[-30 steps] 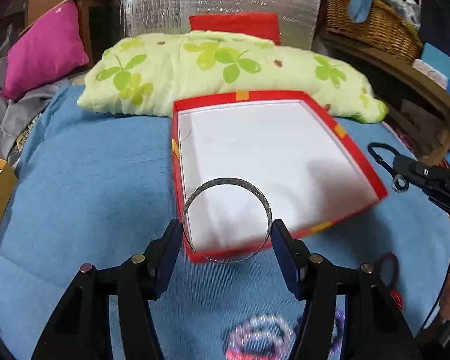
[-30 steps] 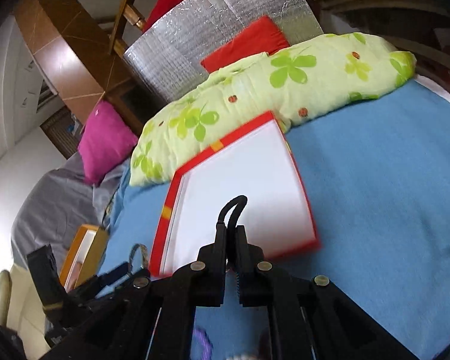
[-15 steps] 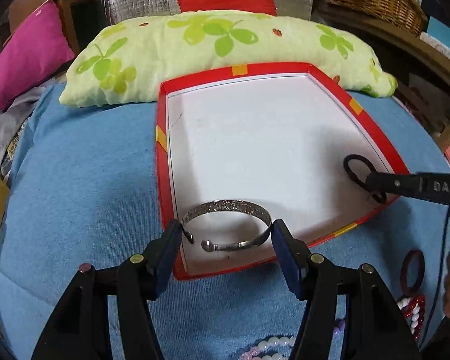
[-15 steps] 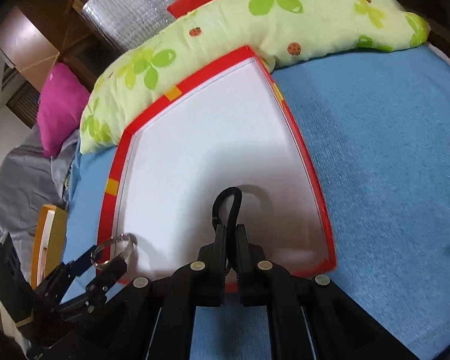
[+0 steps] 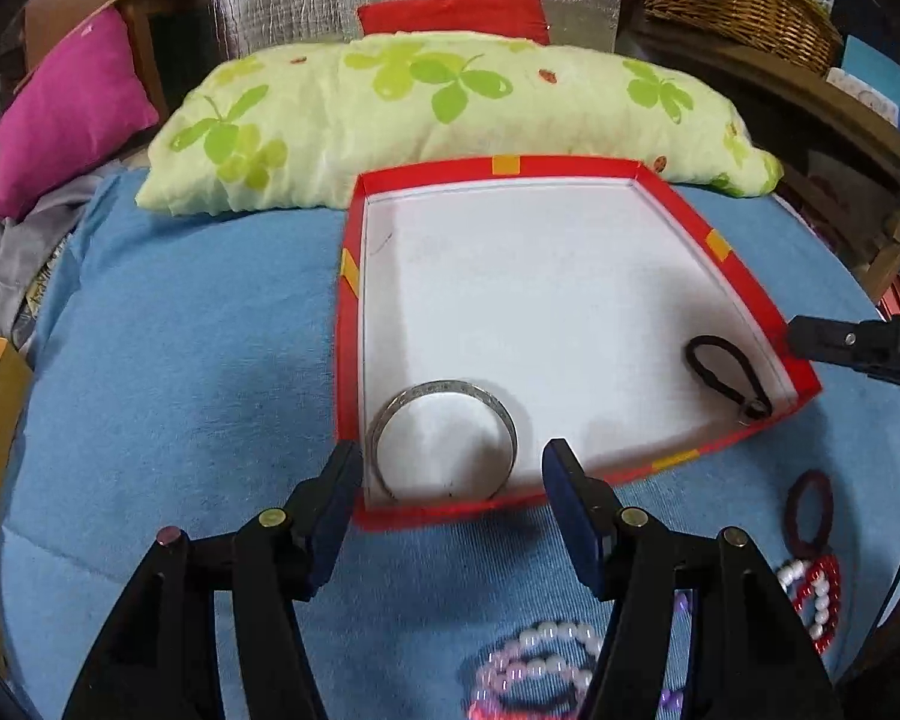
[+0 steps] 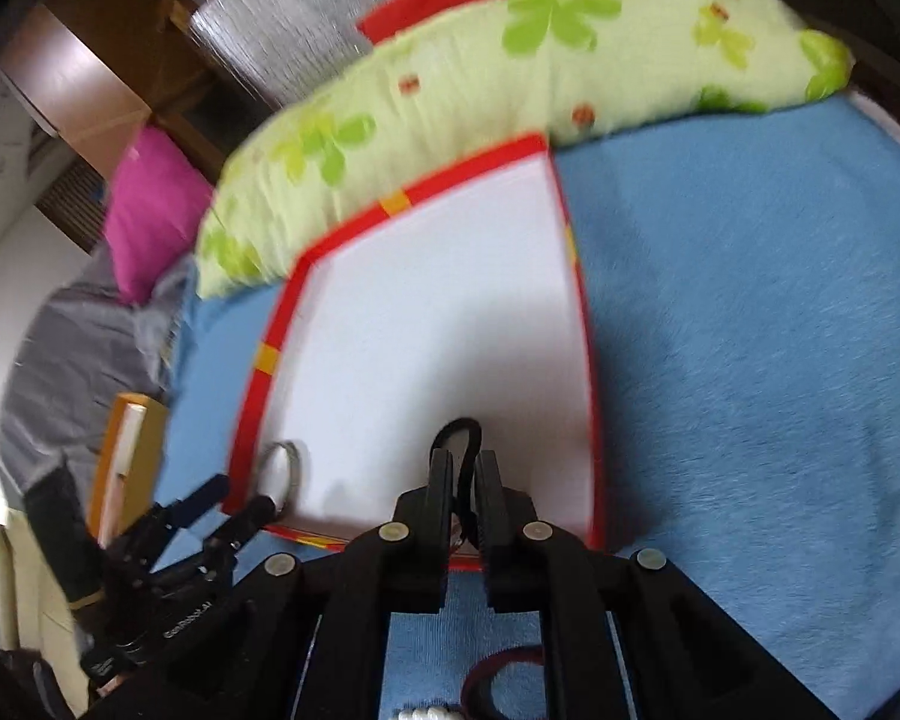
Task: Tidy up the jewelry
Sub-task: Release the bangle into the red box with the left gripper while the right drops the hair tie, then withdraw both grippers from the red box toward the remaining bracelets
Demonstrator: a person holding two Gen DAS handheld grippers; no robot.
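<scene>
Bangle [image 5: 444,438] in red box [image 5: 744,276] beyond parted left jaws, black loop [image 6: 463,450] between opening right jaws

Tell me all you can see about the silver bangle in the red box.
The silver bangle is a thin metal band, seemingly with a fine pattern outside. It lies in the near left corner of the white-lined red box, beside the box's walls. The open left gripper sits just before it, not pressing it. Nothing else touches it.
</scene>
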